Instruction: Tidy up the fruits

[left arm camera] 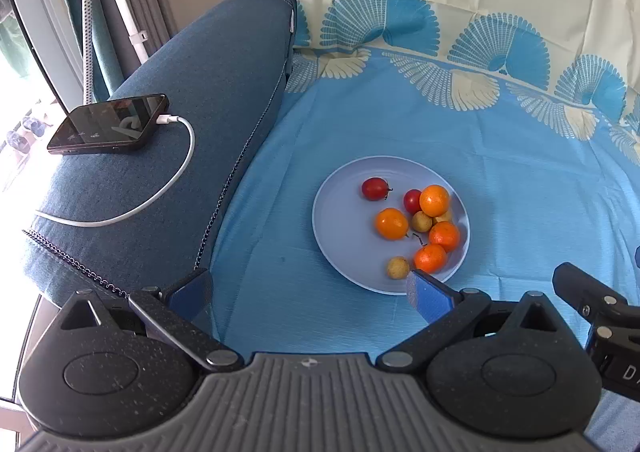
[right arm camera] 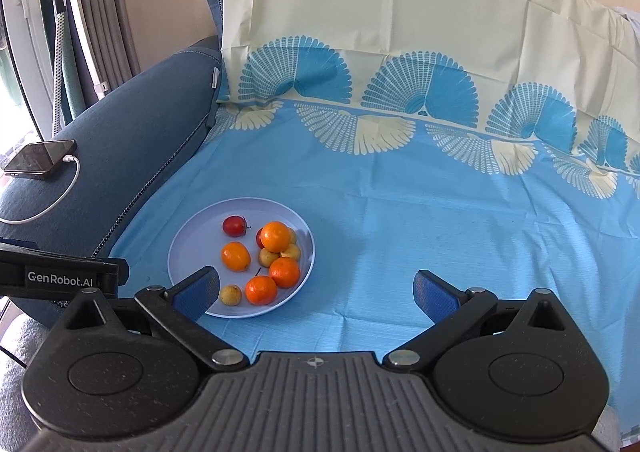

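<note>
Hovering low over a blue cloth (left arm camera: pixel 360 132), the left gripper (left arm camera: pixel 310 294) has its blue-padded fingers (left arm camera: pixel 430 298) spread wide with nothing between them. Its right finger overlaps the near rim of a pale blue plate (left arm camera: pixel 340 228), at about 6 o'clock on the plate, just beside a small yellow fruit (left arm camera: pixel 397 267). The right gripper (right arm camera: pixel 316 292) is likewise spread and holds nothing; its left finger (right arm camera: pixel 198 292) covers the plate's near-left rim in the right wrist view, while its right finger sits over bare cloth.

All the fruit lies on the plate. Four oranges sit toward its right half: one near the middle (left arm camera: pixel 392 223), one at 2 o'clock (left arm camera: pixel 434 200), one at 4 o'clock (left arm camera: pixel 444 236) and one at 5 o'clock (left arm camera: pixel 429 258), the last two touching. A red fruit (left arm camera: pixel 375 188) lies alone at 12 o'clock; a second red one (left arm camera: pixel 413 201) is tucked against the 2 o'clock orange. Another yellow fruit (left arm camera: pixel 422 221) rests among the oranges.

At 9 to 10 o'clock from the plate, well apart, a dark phone (left arm camera: pixel 108 123) lies on a blue sofa arm (left arm camera: pixel 192 92) with a white cable (left arm camera: pixel 168 188) plugged into it. The cloth's cream part with its fan pattern (right arm camera: pixel 400 32) rises behind the plate at 12 o'clock.
</note>
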{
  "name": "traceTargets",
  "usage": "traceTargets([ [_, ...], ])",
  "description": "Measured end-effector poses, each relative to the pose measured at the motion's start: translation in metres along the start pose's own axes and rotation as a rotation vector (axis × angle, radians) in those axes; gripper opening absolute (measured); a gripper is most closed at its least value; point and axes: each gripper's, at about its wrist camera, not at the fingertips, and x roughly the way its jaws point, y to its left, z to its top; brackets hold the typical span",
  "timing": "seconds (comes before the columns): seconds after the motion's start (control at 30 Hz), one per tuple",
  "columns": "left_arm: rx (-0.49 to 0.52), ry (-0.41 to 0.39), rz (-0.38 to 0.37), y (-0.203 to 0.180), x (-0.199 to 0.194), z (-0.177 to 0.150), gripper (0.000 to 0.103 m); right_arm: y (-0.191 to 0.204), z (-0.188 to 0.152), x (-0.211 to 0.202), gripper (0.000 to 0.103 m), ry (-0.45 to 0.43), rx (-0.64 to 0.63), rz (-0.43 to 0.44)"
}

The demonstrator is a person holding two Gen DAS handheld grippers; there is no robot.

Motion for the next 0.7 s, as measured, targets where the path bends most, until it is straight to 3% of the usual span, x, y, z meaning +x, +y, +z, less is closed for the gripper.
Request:
traceTargets([
  [0.7, 0.015, 0.035, -0.003, -0.0031, 0.0054, -0.0007, 0.103, -0.0008, 0.0001, 0.0007, 0.102, -0.001, -0.002, 0.000],
])
